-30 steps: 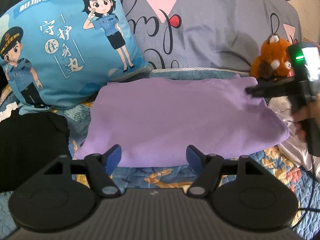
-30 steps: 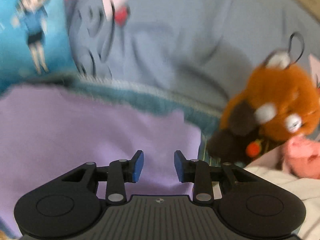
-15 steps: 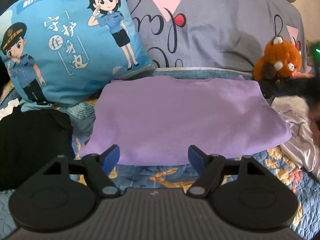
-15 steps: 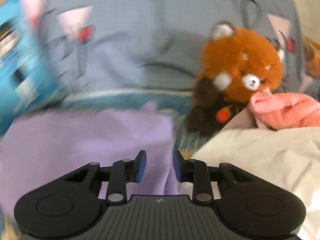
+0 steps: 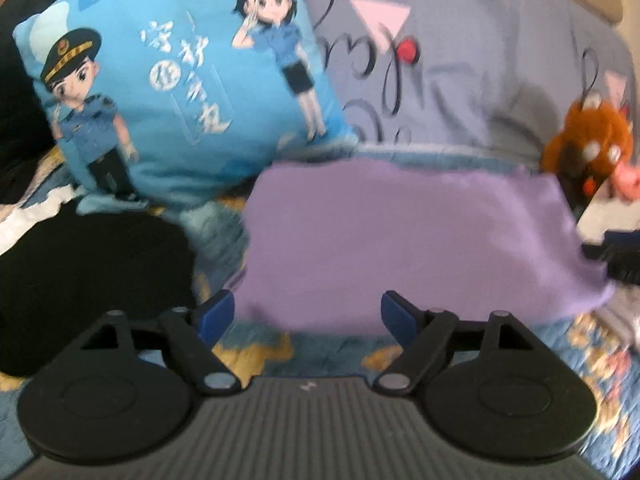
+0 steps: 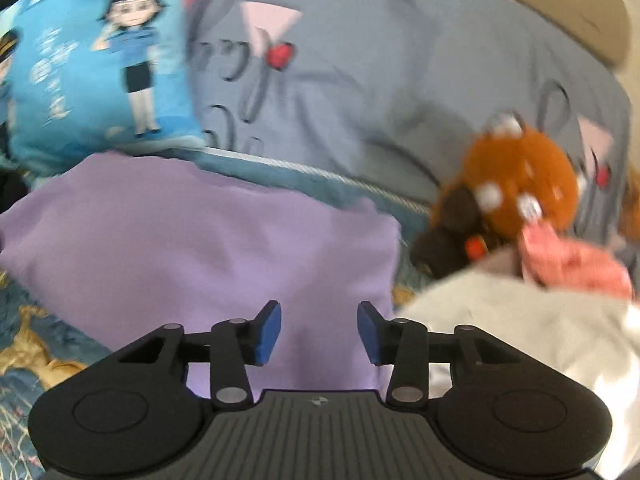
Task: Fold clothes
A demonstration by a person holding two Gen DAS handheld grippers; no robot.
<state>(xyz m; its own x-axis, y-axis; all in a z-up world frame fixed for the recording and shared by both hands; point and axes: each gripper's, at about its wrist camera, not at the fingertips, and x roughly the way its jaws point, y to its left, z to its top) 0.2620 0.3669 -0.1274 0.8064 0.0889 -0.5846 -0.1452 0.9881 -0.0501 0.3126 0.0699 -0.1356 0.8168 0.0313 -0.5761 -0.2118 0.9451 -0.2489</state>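
Both grippers, left (image 5: 307,317) wide and right (image 6: 319,332) narrower, are opening and empty over the folded lilac garment (image 5: 408,240); a blue cartoon-print cushion (image 5: 180,92) and an orange plush toy (image 6: 516,196) flank it

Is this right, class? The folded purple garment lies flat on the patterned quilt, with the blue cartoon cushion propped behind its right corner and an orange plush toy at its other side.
One detail is wrong. The blue cartoon cushion stands behind the left corner of the purple garment, not the right. The orange plush toy sits at the right side. The left wrist view shows this.
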